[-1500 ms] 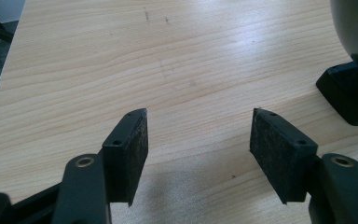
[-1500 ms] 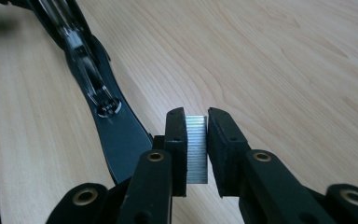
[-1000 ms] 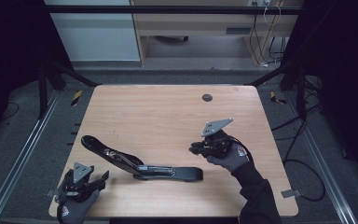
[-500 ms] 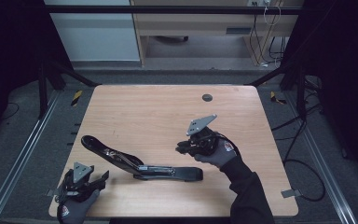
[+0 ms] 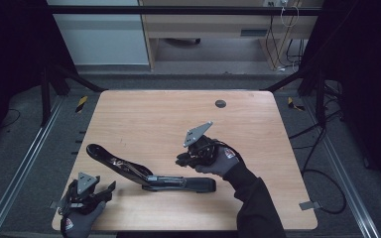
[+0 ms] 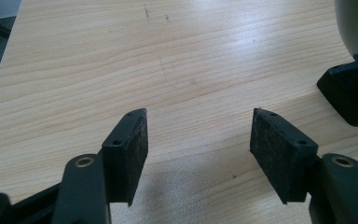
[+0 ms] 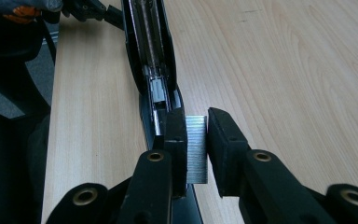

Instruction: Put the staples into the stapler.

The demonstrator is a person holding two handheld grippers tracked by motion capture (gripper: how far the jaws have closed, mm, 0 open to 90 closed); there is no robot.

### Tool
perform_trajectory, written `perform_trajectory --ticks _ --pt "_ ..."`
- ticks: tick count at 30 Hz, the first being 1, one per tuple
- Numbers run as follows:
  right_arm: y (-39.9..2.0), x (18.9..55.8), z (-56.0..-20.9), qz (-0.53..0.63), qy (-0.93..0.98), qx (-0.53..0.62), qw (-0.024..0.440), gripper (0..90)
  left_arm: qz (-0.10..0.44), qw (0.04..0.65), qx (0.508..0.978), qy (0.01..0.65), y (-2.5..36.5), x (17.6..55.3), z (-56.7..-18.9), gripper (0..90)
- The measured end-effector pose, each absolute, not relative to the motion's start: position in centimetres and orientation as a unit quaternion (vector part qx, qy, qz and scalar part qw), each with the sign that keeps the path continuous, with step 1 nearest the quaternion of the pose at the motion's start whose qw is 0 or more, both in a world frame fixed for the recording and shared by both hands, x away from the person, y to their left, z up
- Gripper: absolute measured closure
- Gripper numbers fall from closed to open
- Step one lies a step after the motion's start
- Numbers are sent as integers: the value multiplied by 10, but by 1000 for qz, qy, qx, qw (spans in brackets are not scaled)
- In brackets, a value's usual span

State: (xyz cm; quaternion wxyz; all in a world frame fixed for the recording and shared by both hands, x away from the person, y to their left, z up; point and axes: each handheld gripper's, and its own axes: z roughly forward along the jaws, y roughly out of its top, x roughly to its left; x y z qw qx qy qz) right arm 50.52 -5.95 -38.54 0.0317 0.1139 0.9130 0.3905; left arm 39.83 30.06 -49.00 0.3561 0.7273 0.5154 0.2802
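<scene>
Staples [image 7: 196, 148], a silvery strip of them, sit clamped between the pads of my right gripper [image 7: 196, 140], its jaws drawn close on either side of the strip. Just past the jaw tips lies the opened black stapler [image 7: 151, 70], its magazine channel bare and running away from the gripper. In the high view my right gripper [image 5: 187, 157] hangs just above the stapler [image 5: 149, 173], near where its two halves hinge. Compared with a second ago, that hand has slid across the table [image 5: 154, 119] toward the stapler; back then it sat well off to the side of it. The grip on the strip looks unchanged.

My left gripper [image 5: 96, 191] rests at the near table corner, the raised end of the stapler just beyond it, and it has not shifted since the earlier frames. In its own view the left gripper [image 6: 198, 135] stands wide apart over bare wood with nothing between the pads, a black part of the stapler [image 6: 349, 93] off to one side.
</scene>
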Motion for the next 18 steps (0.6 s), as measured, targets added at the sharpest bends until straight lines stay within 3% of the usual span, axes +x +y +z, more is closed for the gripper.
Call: perform_trajectory --ticks 18 --pt "-41 511 -407 371 926 77 1 783 279 356 729 514 300 399 -490 365"
